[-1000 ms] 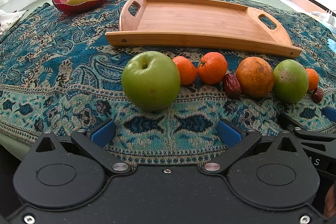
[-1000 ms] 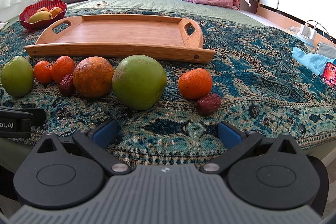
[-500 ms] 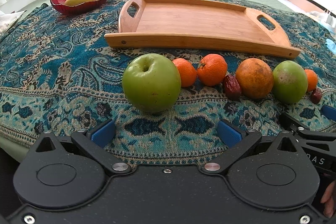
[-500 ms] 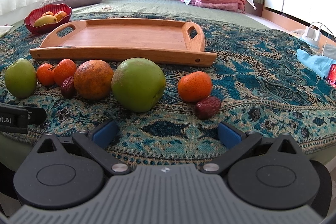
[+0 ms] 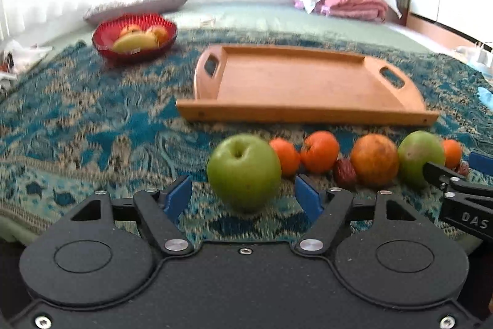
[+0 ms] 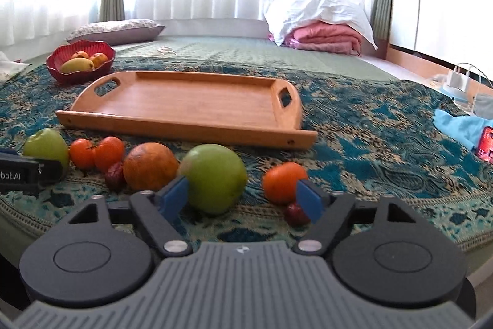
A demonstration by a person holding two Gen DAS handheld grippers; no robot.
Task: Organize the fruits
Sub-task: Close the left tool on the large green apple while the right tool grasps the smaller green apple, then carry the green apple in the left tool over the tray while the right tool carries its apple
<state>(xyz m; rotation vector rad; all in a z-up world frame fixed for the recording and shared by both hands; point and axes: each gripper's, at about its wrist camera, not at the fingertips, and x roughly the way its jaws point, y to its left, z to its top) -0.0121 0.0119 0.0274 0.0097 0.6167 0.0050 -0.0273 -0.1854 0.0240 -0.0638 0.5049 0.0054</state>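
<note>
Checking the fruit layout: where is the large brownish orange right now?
In the right wrist view the large brownish orange sits left of centre in the fruit row, between a date and a green apple, in front of the wooden tray.

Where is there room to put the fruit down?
The wooden tray is bare inside. Open patterned blanket lies left of it, below the red bowl. It is crowded along the tray's near edge, where the green apples, oranges and dates sit in a row.

A green apple (image 5: 243, 171) between the blue pads (image 5: 177, 198), orange mandarins (image 5: 319, 151) beyond, on a teal paisley blanket (image 5: 92, 125).
</note>
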